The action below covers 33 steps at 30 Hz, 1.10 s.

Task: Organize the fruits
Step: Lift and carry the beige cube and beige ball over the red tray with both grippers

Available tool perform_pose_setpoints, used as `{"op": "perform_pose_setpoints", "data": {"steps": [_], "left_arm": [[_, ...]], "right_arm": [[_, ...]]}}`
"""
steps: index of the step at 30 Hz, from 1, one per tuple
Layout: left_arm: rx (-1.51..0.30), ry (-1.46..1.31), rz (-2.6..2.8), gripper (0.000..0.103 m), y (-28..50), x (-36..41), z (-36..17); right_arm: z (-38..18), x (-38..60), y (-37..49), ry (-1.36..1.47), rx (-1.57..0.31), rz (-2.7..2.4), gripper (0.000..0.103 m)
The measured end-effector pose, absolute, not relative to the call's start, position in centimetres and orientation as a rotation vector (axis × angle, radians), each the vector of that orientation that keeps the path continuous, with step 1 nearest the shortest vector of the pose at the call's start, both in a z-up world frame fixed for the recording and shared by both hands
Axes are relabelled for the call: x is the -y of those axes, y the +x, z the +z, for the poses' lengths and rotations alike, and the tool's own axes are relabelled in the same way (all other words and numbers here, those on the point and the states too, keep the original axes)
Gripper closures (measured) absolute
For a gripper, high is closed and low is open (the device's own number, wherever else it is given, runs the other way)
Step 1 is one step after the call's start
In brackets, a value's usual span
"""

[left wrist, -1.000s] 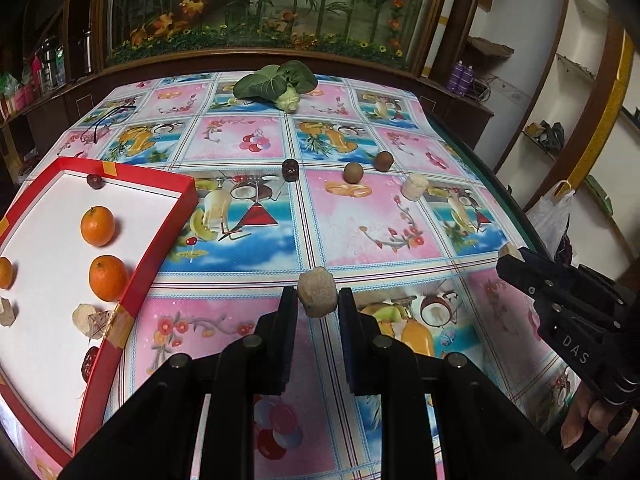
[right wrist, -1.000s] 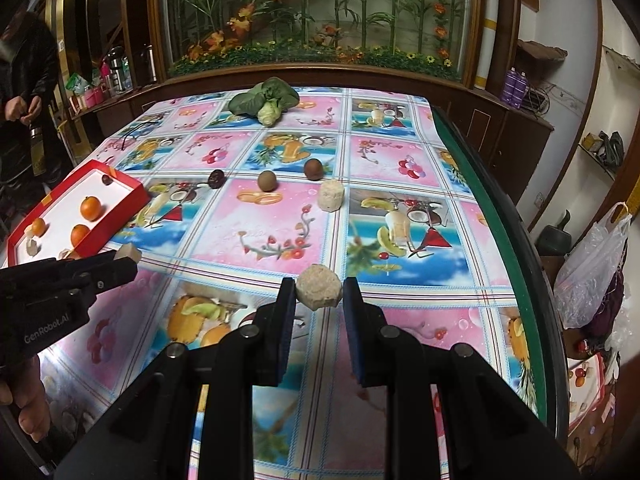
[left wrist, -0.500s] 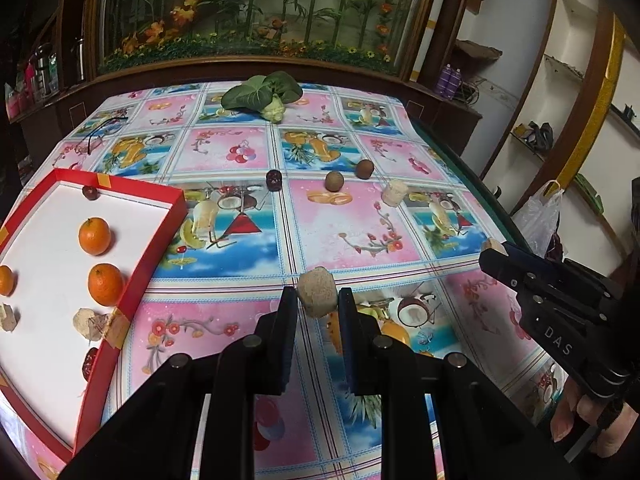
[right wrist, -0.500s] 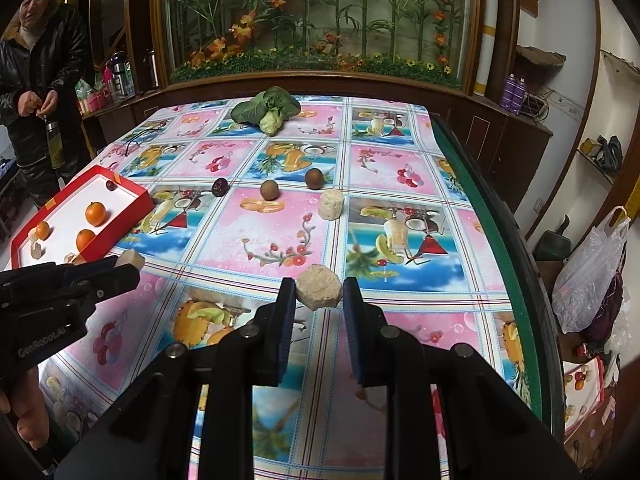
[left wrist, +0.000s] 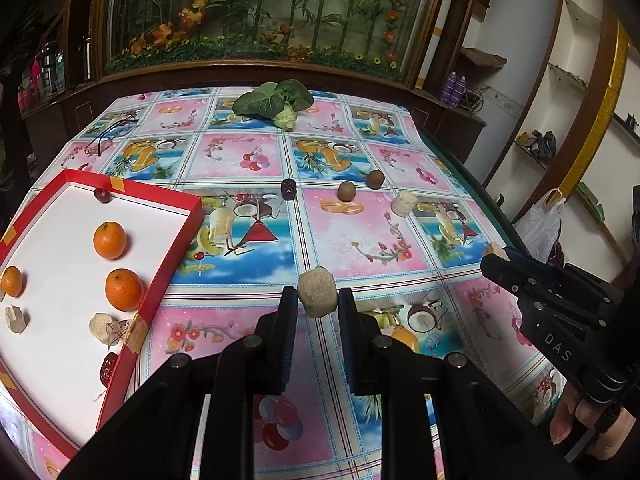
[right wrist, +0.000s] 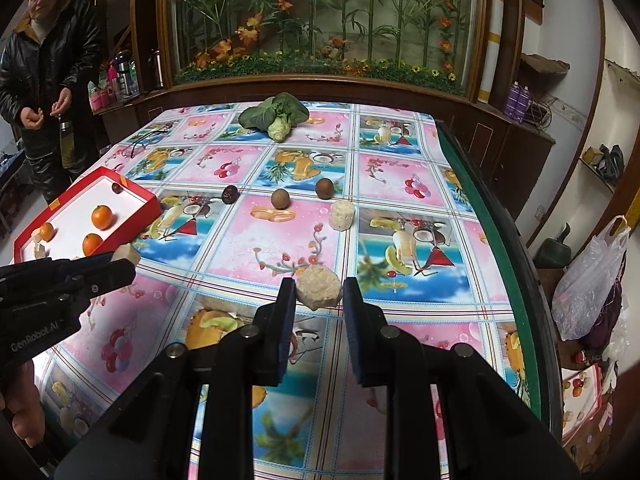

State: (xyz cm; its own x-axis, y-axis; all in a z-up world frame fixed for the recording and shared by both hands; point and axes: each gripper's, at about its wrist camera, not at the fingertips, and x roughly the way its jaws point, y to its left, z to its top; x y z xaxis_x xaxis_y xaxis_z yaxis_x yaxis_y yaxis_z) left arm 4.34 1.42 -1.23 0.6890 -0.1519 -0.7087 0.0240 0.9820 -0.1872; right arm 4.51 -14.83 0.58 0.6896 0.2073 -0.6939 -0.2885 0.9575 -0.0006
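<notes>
My left gripper [left wrist: 317, 297] is shut on a beige sugarcane chunk [left wrist: 316, 291], held above the table; it also shows in the right wrist view [right wrist: 120, 258]. My right gripper [right wrist: 318, 293] is shut on another beige sugarcane chunk [right wrist: 318, 287] and shows at the right of the left wrist view [left wrist: 496, 254]. A red box with a white floor [left wrist: 176, 248] sits at the left and holds three oranges [left wrist: 109, 240], dark dates and beige pieces. On the tablecloth lie a dark date [left wrist: 288, 189], two brown round fruits [left wrist: 346, 191] and a sugarcane chunk [left wrist: 404, 203].
A leafy green vegetable [left wrist: 276, 102] lies at the far end of the table. The table's green right edge [right wrist: 504, 248] drops off, with a plastic bag [right wrist: 592, 280] beyond it. A person in a black coat [right wrist: 44, 80] stands at the far left.
Both grippers have pulled back and risen a little with their chunks still held, so the table looks farther away. The person has come into the right wrist view.
</notes>
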Motion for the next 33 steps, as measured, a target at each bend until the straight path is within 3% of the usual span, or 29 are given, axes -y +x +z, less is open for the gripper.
{"op": "perform_pose_setpoints", "data": {"steps": [16,33], "left_arm": [[-0.785,-0.215,-0.034,0.084,3.3,-5.5,-0.7],[-0.747,-0.336,0.132,0.084,1.0,-14.9,0.0]], "right_arm": [[0.8,12.3,4.6,-0.136,-0.758,0.329,0.078],[2.2,4.8,4.7,-0.188,-0.73,0.478,0.077]]}}
